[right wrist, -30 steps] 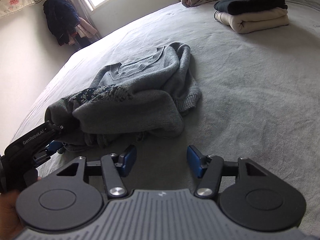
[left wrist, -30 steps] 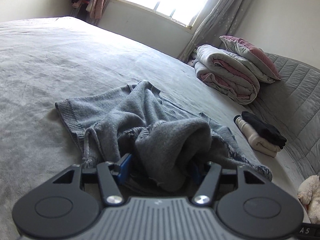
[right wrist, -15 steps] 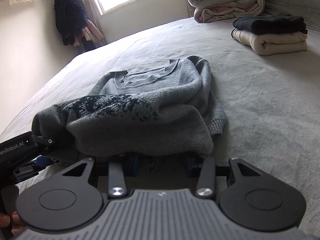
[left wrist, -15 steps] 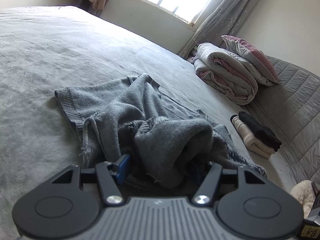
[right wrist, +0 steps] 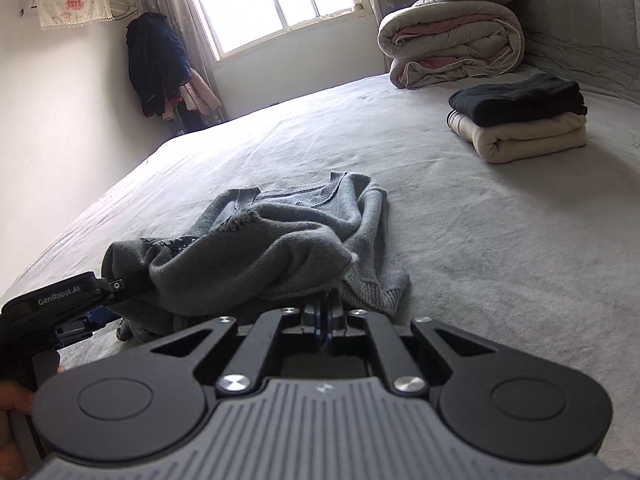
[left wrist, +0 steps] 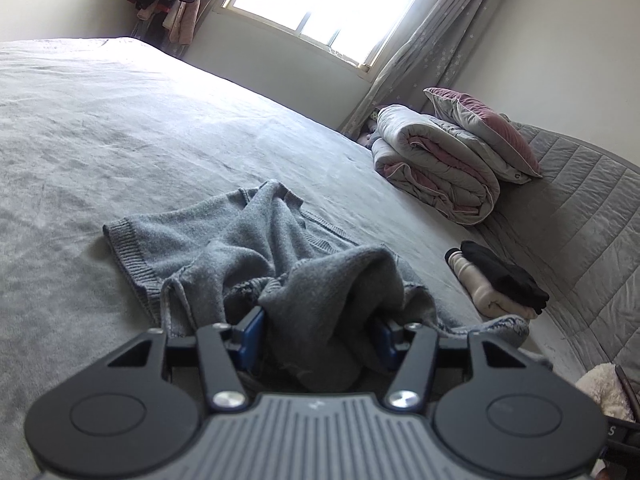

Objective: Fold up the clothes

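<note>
A crumpled grey knit sweater (left wrist: pixel 248 248) lies on the grey bed (left wrist: pixel 100 152). A thick bunch of it fills my left gripper (left wrist: pixel 318 332); the jaws are closing and the blue pads press on both sides of it. In the right wrist view the sweater (right wrist: pixel 280 248) is heaped, neckline away from me. My right gripper (right wrist: pixel 326 318) is shut, its pads pinching the near edge of a fold, which is raised off the bed. The left gripper's black body (right wrist: pixel 60 300) reaches in from the left edge, its fingertips buried in cloth.
A folded stack of black and cream clothes (right wrist: pixel 520 120) sits at the right. A rolled duvet (right wrist: pixel 452 44) with pillows lies against the quilted headboard (left wrist: pixel 580 220). Dark clothes (right wrist: pixel 160 72) hang in the corner by the window. A plush toy (left wrist: pixel 600 392) is at the bed's edge.
My right gripper moved up to the sweater's near fold, shut on it and lifted it slightly. The left gripper stayed in place, holding its bunch.
</note>
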Demonstrator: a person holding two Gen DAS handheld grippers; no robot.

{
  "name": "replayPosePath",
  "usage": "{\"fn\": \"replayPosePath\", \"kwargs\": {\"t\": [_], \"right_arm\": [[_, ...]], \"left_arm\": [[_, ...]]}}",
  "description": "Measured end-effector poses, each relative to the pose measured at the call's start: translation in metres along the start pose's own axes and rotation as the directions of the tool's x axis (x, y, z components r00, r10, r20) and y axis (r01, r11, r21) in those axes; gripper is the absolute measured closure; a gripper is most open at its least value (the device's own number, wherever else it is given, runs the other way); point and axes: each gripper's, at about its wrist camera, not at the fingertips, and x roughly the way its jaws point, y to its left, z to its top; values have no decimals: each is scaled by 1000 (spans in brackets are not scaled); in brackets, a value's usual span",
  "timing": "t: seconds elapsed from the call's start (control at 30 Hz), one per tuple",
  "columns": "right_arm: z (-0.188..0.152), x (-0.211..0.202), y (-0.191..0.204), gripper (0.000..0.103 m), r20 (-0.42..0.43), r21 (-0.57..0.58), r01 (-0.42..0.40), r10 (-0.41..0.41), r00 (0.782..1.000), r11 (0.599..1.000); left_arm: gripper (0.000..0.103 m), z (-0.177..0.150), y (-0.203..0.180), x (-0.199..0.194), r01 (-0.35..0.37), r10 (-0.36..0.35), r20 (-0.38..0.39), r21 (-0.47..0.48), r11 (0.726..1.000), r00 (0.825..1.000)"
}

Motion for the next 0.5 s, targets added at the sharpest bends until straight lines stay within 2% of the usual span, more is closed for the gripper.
{"fn": "replayPosePath", "kwargs": {"t": [0.23, 0.37, 0.5], "right_arm": [[4, -44, -26, 99, 74, -8, 11, -11, 997, 1000], [2, -54, -46, 99, 81, 2, 69, -69, 994, 998], [-1, -48, -67, 99, 55, 24, 139, -140, 989, 990]], "left_arm": [[47, -1, -2, 2, -4, 4, 8, 3, 1000, 1000], [47, -3, -3, 5, -3, 3, 7, 10, 1000, 1000], [47, -6, -6, 7, -3, 3, 3, 32, 999, 1000]]}}
